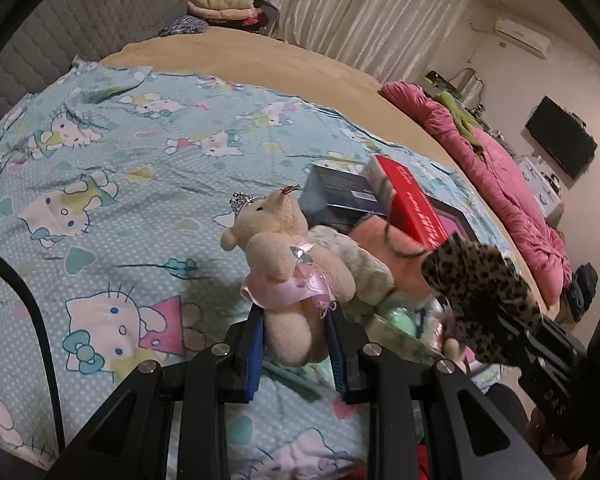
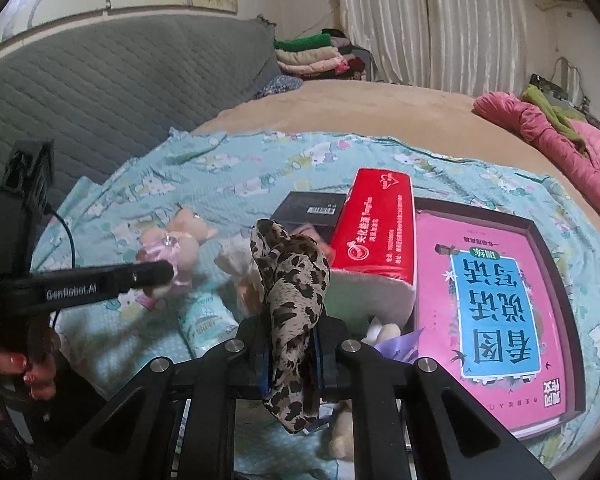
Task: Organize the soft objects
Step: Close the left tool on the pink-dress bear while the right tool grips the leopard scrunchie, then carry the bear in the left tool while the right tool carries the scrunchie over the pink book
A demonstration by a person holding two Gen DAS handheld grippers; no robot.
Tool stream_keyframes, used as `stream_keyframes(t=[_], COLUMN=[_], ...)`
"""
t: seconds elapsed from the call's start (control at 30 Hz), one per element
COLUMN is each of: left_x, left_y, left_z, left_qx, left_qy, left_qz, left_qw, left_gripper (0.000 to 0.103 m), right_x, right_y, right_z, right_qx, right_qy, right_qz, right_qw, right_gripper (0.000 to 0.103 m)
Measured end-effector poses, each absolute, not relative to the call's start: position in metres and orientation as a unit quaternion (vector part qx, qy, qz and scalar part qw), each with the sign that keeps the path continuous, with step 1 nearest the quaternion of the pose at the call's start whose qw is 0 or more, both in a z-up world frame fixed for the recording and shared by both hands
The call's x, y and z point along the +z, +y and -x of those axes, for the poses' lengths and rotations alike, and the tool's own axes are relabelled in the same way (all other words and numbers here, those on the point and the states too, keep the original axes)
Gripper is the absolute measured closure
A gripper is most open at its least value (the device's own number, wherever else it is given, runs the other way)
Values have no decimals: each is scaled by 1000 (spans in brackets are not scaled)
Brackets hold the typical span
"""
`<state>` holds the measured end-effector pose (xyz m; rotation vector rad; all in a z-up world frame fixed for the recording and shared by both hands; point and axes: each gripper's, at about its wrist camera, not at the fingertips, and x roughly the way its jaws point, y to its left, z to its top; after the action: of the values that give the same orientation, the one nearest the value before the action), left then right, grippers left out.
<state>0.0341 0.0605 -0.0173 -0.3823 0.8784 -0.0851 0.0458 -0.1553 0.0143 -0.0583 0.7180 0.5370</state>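
Observation:
My left gripper (image 1: pixel 294 334) is shut on a cream teddy bear (image 1: pixel 284 256) in a pink dress and crown, gripped by its legs and lifted above the cartoon-cat bedsheet (image 1: pixel 112 184). From the right wrist view, the same teddy bear (image 2: pixel 176 246) hangs at the tip of the left gripper (image 2: pixel 162 272). My right gripper (image 2: pixel 290 354) is shut on a leopard-print cloth (image 2: pixel 290 292), which stands bunched up between the blue pads. That leopard-print cloth (image 1: pixel 480 296) also shows at the right of the left wrist view. More plush toys (image 1: pixel 374 268) lie just behind.
A red tissue pack (image 2: pixel 376 232), a black box (image 2: pixel 310 210) and a pink book in a dark tray (image 2: pixel 496 304) lie on the sheet. A green wipes pack (image 2: pixel 206 322) is near. A pink quilt (image 1: pixel 500 184) and folded clothes (image 1: pixel 224 0) lie far back. A hand (image 2: pixel 32 372) holds the left gripper.

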Motion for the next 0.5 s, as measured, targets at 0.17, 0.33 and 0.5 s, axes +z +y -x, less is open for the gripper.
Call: stream_keyframes(t=[0.17, 0.33, 0.5], left_x=[-5, 11, 23], left_y=[43, 26, 7], left_z=[-26, -20, -16], left_qx=[-47, -51, -57], left_qy=[415, 409, 407], left_qz=[164, 150, 129], left_qw=[893, 899, 902], left_gripper=[75, 75, 75], right_x=[24, 33, 40], right_y=[-168, -185, -200], right_z=[-41, -36, -35], right_qx=[255, 249, 239], right_qy=[334, 324, 315], right_qz=[12, -7, -26], right_qw=[907, 913, 918], right_gripper=[88, 88, 88])
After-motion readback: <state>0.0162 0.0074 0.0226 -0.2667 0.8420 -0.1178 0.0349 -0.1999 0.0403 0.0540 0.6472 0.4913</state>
